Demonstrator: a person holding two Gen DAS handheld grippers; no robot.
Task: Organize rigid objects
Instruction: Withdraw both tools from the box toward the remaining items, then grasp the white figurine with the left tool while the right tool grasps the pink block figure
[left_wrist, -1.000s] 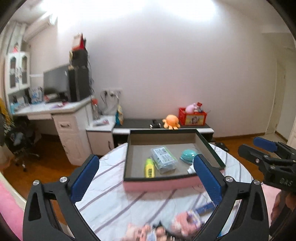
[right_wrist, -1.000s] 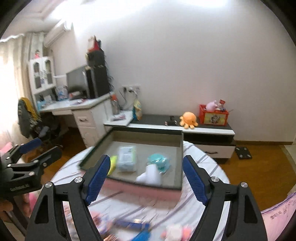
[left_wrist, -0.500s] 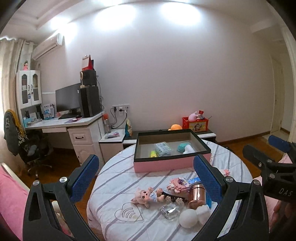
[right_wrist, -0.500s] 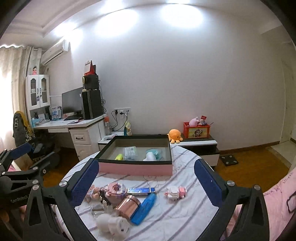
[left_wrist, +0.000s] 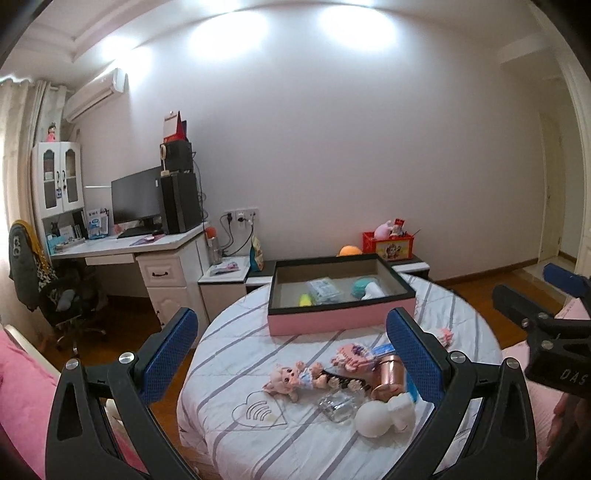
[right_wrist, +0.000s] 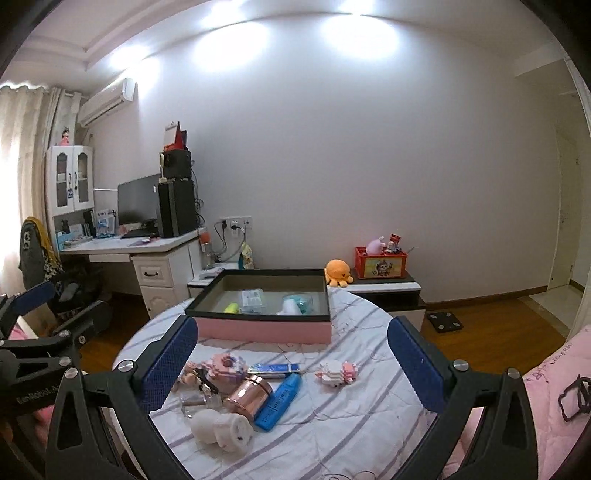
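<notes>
A pink box with a black rim (left_wrist: 325, 321) (right_wrist: 258, 330) stands at the far side of the round striped table (right_wrist: 369, 406), holding several small items. On the near side lie a doll (left_wrist: 291, 380), a pink brick toy (right_wrist: 225, 369), a copper cup (right_wrist: 247, 397), a blue tube (right_wrist: 279, 400), a glass bottle (left_wrist: 338, 406), a white figure (right_wrist: 221, 430) and a small brick animal (right_wrist: 338, 373). My left gripper (left_wrist: 291, 354) hangs open and empty before the table's near edge. To its right, my right gripper (right_wrist: 291, 365) is open wide, also empty.
A desk with a monitor (left_wrist: 147, 251) and an office chair (left_wrist: 55, 295) stand at the left. Behind the table a low cabinet carries a red box (right_wrist: 380, 262) and an orange plush (right_wrist: 338, 273). Pink bedding (right_wrist: 554, 387) lies at the right. A scale (right_wrist: 443, 319) sits on the floor.
Both grippers have drawn back from the box, so the loose toys on the near side of the table have come into view. The right gripper's jaws have spread wider.
</notes>
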